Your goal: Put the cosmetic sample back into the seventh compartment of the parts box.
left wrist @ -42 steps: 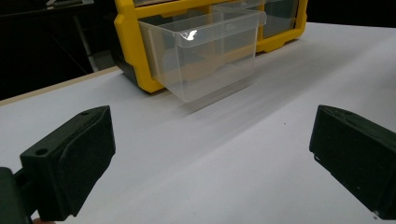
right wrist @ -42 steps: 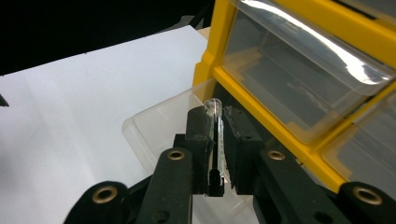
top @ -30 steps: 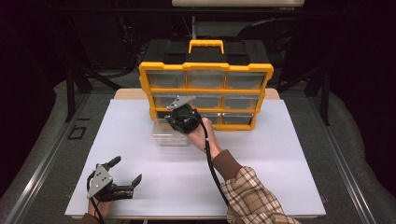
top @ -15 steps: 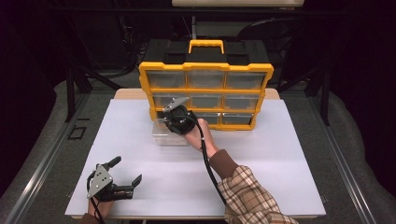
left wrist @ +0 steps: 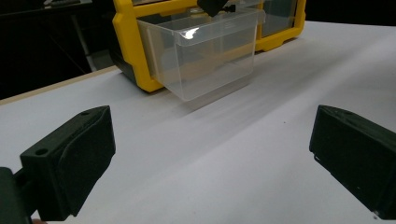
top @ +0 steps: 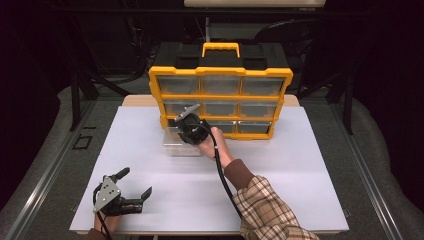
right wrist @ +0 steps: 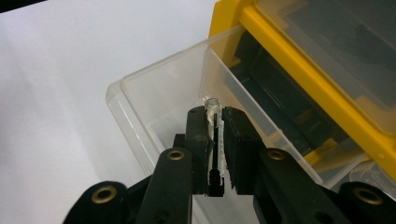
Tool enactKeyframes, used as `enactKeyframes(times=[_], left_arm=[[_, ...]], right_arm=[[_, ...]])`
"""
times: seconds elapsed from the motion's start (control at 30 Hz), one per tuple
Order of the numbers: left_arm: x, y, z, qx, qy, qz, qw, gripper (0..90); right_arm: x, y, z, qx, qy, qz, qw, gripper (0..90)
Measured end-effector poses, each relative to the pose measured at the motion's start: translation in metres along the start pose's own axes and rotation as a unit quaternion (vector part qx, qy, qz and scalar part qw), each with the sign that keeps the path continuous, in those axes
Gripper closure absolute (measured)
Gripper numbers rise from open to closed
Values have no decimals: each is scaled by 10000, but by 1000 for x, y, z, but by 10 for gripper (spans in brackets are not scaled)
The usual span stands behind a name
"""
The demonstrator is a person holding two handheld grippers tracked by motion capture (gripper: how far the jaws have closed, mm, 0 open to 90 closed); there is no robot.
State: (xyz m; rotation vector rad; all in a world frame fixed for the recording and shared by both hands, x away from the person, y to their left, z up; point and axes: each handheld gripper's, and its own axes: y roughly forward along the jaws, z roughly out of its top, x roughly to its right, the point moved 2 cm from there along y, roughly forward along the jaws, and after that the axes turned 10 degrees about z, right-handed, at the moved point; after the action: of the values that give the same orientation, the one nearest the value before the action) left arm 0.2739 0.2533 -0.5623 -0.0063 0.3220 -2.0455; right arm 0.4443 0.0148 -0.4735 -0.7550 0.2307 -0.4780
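At the organizer's [top: 220, 75] 7 o'clock corner: right gripper [right wrist: 215, 125] clamped on drawer [left wrist: 201, 51] handle, best drawn straight and level; left gripper [top: 131, 194] apart, idle.

Glossy clear plastic drawer [left wrist: 205, 51], yellow plastic cabinet [top: 220, 75] — matt black tongs [right wrist: 215, 135]

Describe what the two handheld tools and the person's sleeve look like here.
Both tools are black. The left tool has two blocky black jaws and a grey three-cornered plate on top, dotted with small holes. The right tool has brass-coloured rivets at its jaw links and a black cable trailing back along the forearm. The right arm wears a plaid sleeve in tan, brown and white, with a plain brown cuff.
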Motion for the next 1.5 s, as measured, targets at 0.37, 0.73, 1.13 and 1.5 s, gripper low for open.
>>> enactKeyframes(times=[0.37,0.73,1.13,1.5], left_arm=[[0,0,0,-1,-2,-2,10000,2],[0,1,0,12,-1,-10,10000,2],[1,1,1,-3,21,-16,10000,2],[1,-2,1,-10,41,26,10000,2]], right_arm=[[7,7,-6,-173,188,54,9997,804],[7,3,-9,-86,195,-25,9998,638],[1,-28,-16,194,238,138,9994,255],[-2,-54,-32,395,262,359,9982,64]])
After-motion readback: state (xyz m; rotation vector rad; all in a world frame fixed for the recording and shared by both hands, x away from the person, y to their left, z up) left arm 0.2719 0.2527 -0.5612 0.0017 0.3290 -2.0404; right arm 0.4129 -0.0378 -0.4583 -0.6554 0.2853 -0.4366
